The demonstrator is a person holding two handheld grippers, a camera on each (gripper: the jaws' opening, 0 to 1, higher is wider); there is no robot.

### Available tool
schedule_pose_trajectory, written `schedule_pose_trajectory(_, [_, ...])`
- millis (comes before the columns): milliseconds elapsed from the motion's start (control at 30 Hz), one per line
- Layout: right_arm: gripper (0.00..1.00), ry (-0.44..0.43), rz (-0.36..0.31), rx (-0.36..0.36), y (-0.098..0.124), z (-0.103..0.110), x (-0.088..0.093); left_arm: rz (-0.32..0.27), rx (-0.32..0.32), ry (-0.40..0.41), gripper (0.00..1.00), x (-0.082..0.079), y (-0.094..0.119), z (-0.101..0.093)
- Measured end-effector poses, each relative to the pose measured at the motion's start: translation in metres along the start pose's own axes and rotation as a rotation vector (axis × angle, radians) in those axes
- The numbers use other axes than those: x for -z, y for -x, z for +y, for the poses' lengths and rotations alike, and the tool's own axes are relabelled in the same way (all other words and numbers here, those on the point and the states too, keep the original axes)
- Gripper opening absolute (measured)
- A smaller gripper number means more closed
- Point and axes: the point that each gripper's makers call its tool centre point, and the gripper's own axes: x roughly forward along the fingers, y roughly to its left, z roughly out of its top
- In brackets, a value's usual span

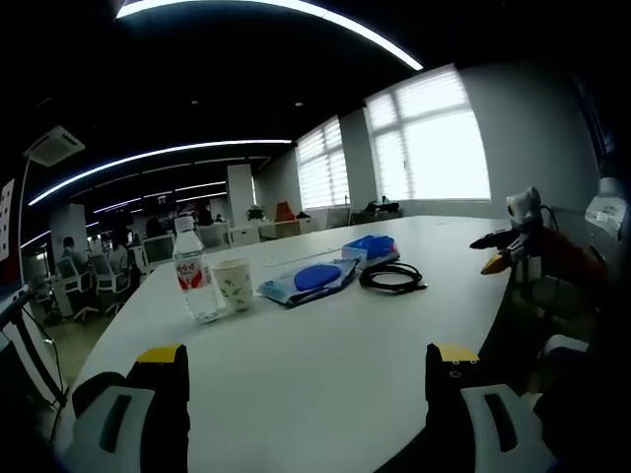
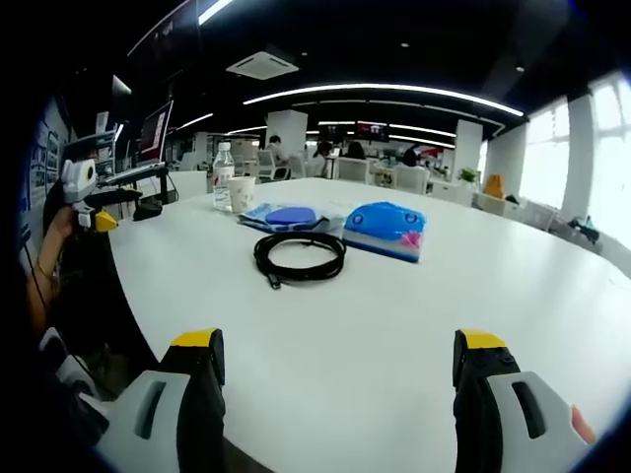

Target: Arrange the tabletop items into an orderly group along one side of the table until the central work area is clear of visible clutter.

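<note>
Left gripper view: left claw (image 1: 308,379) spread, empty, low over the white bench (image 1: 325,365); bottle (image 1: 194,268) and cup (image 1: 234,284) upright, touching, then wipes pack (image 1: 309,280), blue pouch (image 1: 372,247) and coiled cable (image 1: 392,279) in a loose row running right, mid-bench. Right gripper view: right claw (image 2: 337,379) spread, empty; cable (image 2: 300,253) nearest, pouch (image 2: 386,230) lying crosswise beside it. Judged: nothing moved aside yet, all sorting remains.

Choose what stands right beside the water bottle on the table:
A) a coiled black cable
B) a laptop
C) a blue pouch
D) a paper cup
D: in the left gripper view the paper cup stands upright right next to the bottle, while the cable lies farther off.
</note>
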Motion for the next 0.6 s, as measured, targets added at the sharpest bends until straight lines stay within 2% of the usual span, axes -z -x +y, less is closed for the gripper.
schedule_pose_trajectory(133, [0.93,-0.001,0.003,-0.003,-0.0004,0.0019,0.0001,0.010,-0.003,-0.011,1.00,0.0022,0.0017,0.0010])
schedule_pose_trajectory(367, [0.93,0.017,0.020,-0.003,-0.0013,0.0042,0.0025,-0.001,0.001,0.019,1.00,0.0024,0.0035,0.0008])
schedule_pose_trajectory(600, [0.93,0.015,-0.003,0.004,0.0030,0.0054,-0.0027,-0.025,0.008,0.044,1.00,-0.0003,0.0026,-0.0011])
